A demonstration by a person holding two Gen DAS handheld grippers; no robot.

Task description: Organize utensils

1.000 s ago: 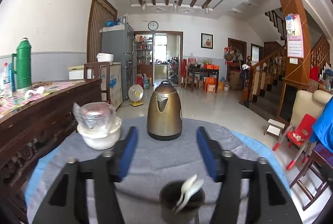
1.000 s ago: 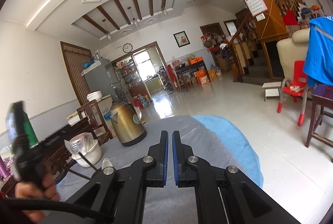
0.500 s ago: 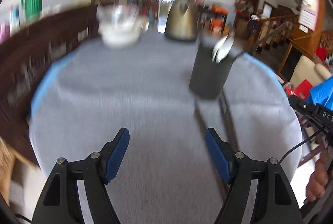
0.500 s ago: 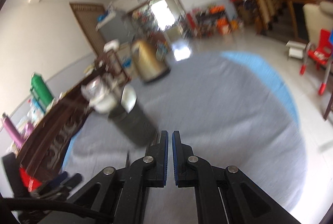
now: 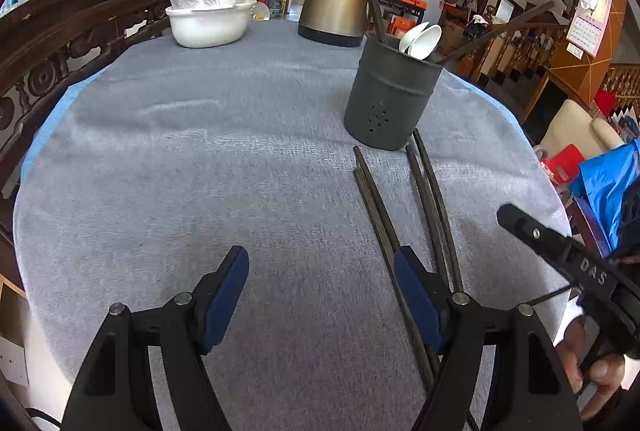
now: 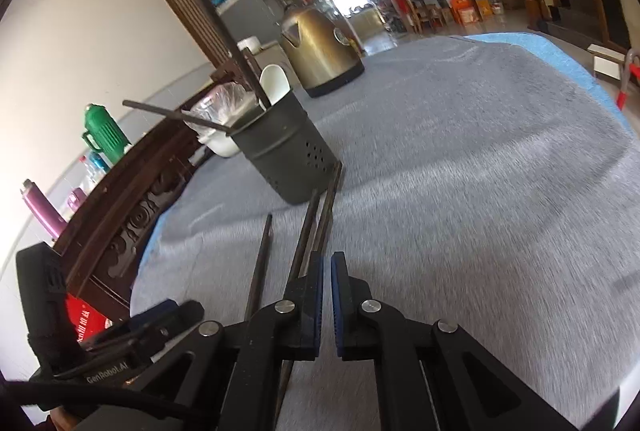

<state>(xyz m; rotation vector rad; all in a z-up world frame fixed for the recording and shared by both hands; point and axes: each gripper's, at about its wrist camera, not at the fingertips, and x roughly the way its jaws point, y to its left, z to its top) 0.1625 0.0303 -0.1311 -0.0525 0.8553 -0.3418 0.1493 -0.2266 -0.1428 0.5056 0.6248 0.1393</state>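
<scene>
A dark grey utensil holder (image 5: 390,93) (image 6: 282,147) stands on the grey tablecloth with a white spoon (image 5: 422,37) (image 6: 274,83) and two dark chopsticks in it. Several more dark chopsticks (image 5: 400,215) (image 6: 308,235) lie flat on the cloth in front of the holder. My left gripper (image 5: 322,271) hangs open low over the cloth, its right finger just above the nearest chopsticks, nothing between the pads. My right gripper (image 6: 327,271) is shut and empty, its tips right beside the lying chopsticks. In the left wrist view it shows at the right edge (image 5: 560,251), held by a hand.
A brass-coloured kettle (image 5: 336,5) (image 6: 320,49) and a white basin (image 5: 208,25) with a plastic-wrapped bowl stand at the table's far side. A carved dark wooden sideboard (image 5: 60,39) (image 6: 132,207) runs along the left edge. A green thermos (image 6: 104,135) stands on it.
Both grippers have tipped downward and sunk toward the table: the views went from the room and ceiling to the cloth and chopsticks. The left jaws stand wider than at first. The right stayed shut.
</scene>
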